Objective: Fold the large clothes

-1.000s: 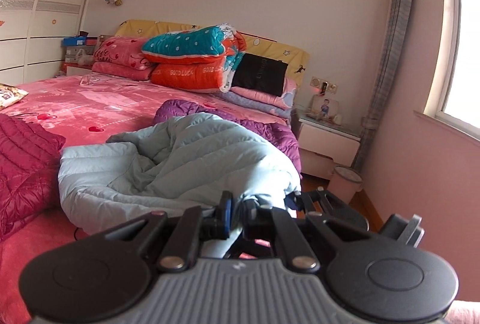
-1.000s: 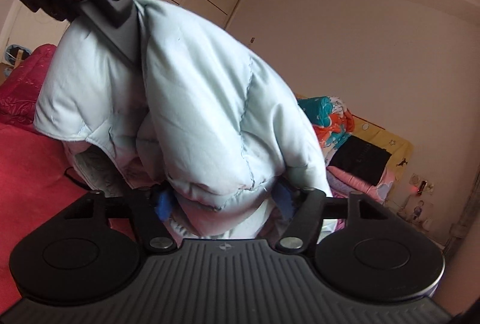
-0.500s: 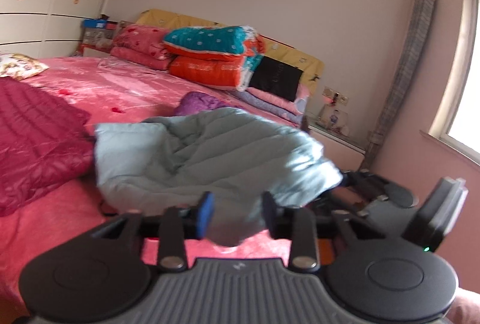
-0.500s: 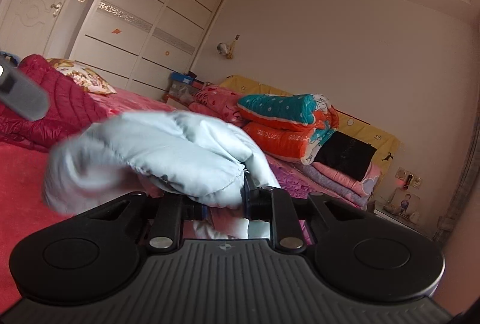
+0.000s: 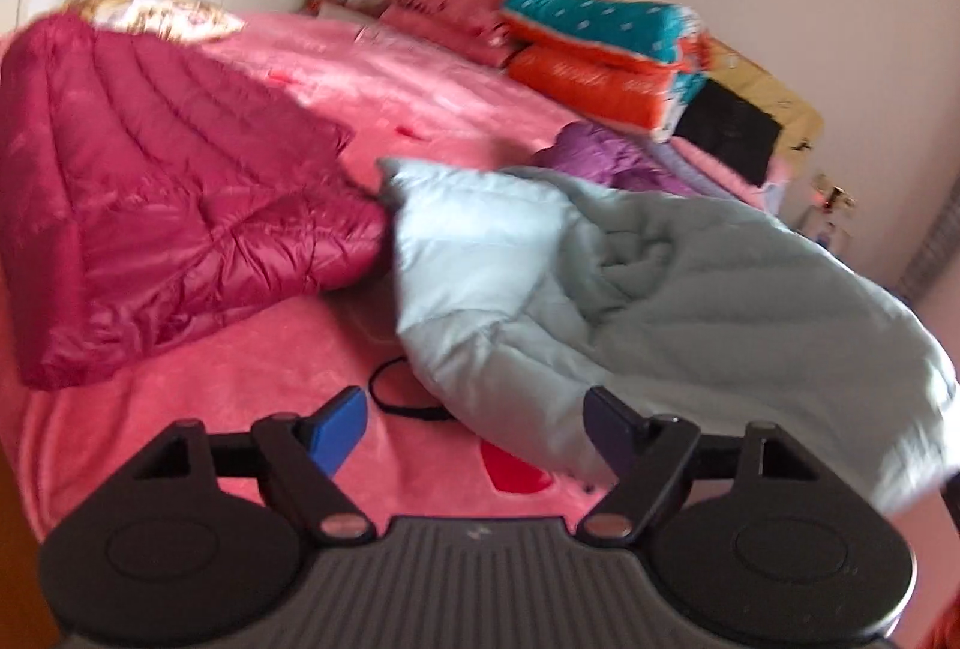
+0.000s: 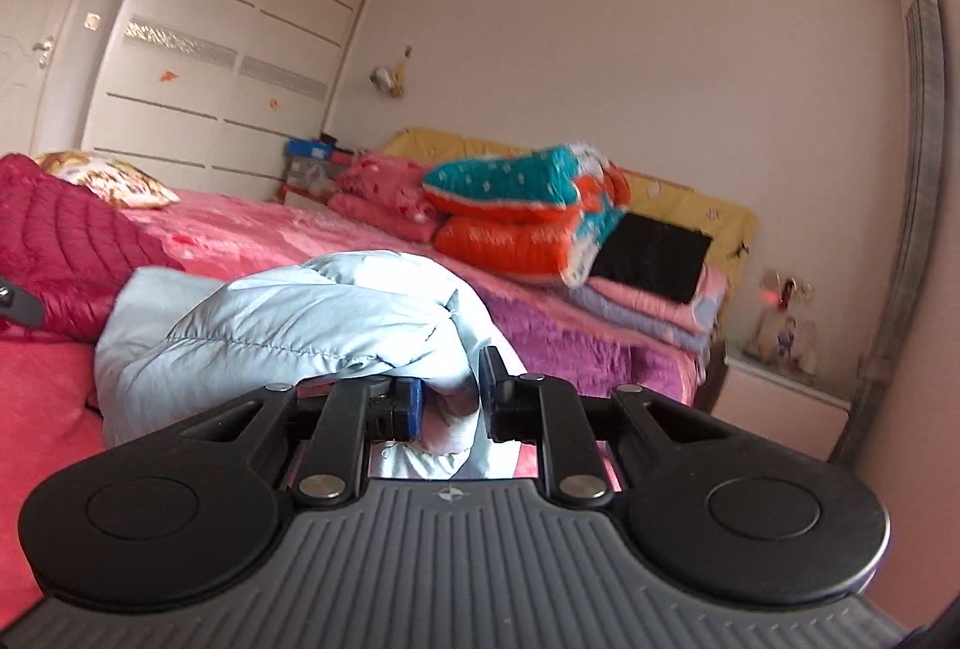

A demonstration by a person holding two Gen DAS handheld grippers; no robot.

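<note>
The pale blue jacket (image 5: 630, 301) lies bunched on the pink bed (image 5: 444, 108), in the right of the frame. The right gripper (image 6: 451, 400) pinches its fold. The left gripper (image 5: 474, 424) has just been opening, wide, nothing between. A red jacket (image 5: 156, 205) lies at left.

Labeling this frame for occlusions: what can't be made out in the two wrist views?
- Left wrist: the pale blue jacket is motion-blurred, so seams and zipper are unreadable; its right end is smeared.
- Left wrist: the black loop runs under the jacket, so what it is stays unclear.
- Right wrist: the right tool is shut on the jacket, but its body hides the bed edge below.
- Right wrist: nightstand items are too small.
</note>
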